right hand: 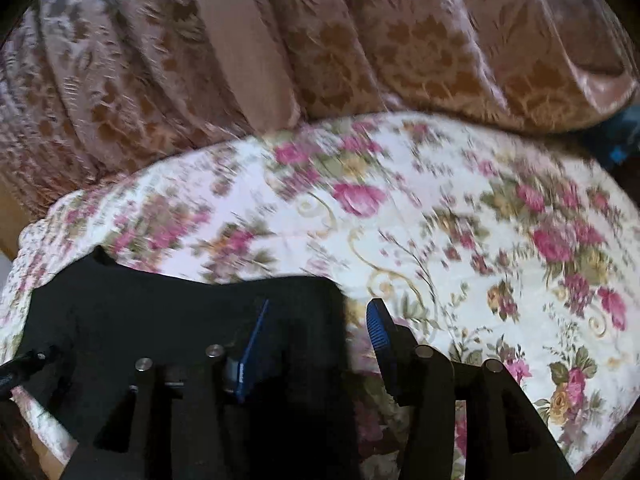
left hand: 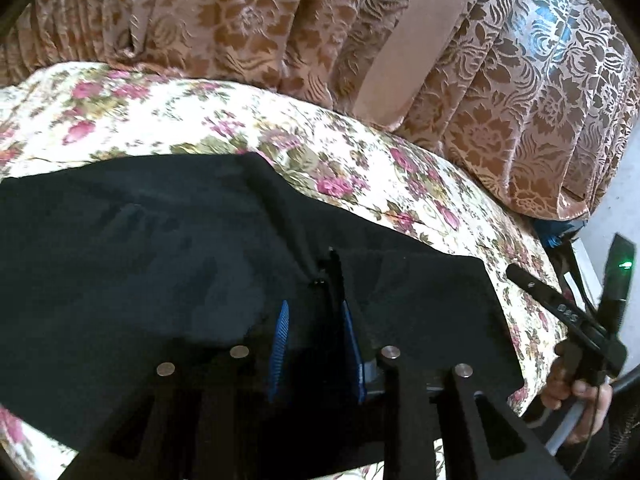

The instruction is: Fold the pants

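Black pants point(left hand: 140, 264) spread flat on floral bedspread point(left hand: 168, 120), long axis running left-right across left wrist view, squared end pointing right toward bed edge. Left gripper point(left hand: 316, 344) over pants, 2 blue pads point(left hand: 280, 344) apart with raised dark fold between them; whether they pinch it, cannot tell. Right gripper point(right hand: 316, 340) spread wide; left pad over pants corner point(right hand: 316, 292), right pad over bedspread. Brown patterned curtain point(left hand: 248, 20) behind bed. Right view blurred.
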`<state>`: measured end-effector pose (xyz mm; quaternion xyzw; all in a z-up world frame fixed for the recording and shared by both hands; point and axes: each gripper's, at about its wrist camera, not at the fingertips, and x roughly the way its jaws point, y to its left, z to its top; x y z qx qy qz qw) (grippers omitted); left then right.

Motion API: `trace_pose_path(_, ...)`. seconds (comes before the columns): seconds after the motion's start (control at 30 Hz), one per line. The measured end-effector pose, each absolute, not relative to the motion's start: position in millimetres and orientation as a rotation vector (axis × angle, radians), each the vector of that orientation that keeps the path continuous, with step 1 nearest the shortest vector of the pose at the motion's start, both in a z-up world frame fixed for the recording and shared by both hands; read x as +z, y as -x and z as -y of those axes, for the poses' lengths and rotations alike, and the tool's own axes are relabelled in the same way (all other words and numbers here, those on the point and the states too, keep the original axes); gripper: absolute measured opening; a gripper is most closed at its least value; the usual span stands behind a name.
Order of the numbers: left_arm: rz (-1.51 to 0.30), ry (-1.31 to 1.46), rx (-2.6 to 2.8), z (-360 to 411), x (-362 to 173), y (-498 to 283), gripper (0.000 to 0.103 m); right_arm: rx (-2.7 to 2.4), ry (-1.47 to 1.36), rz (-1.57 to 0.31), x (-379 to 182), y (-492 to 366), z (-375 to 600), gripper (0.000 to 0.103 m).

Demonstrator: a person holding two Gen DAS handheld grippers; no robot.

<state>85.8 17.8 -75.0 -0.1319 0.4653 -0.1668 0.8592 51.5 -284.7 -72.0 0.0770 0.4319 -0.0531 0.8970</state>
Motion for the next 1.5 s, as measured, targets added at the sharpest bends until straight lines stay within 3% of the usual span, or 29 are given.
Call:
trace_pose_path(0.17,-0.947,0.267,-0.313,-29,-68,-74,0.027,0.077,-0.143,-0.898,-59,-49,233,0.050)
trace_pose_path(0.33,-0.930,0.283,-0.278,-46,-65,-65,0.027,0.254,-0.121,-0.982,-76,-51,173,0.034)
trace_pose_path(0.47,-0.924,0.283,-0.242,-60,-66,-60,0.027,0.356,-0.150,-1.076,-101,-54,138,0.034)
trace_pose_path(0.57,-0.927,0.289,-0.218,-69,-69,-58,0.027,0.365,-0.092,-1.088,-113,-54,116,0.039)
trace_pose_path(0.63,-0.928,0.289,-0.205,-73,-71,-57,0.028,0.356,-0.033,-1.078,-117,-53,105,0.031)
trace_pose_path(0.73,-0.928,0.300,-0.183,-81,-72,-55,0.028,0.354,-0.016,-1.074,-120,-57,101,0.029)
trace_pose_path(1.1,-0.950,0.301,-0.146,-101,-86,-58,0.029,0.398,0.033,-1.055,-103,-63,97,0.033)
trace_pose_path(1.23,-0.937,0.321,-0.152,-110,-86,-61,0.029,0.484,-0.103,-1.021,-80,-84,107,0.045)
trace_pose_path(1.5,-0.914,0.303,-0.236,-104,-87,-74,0.029,0.530,-0.365,-1.103,-93,-171,114,0.046)
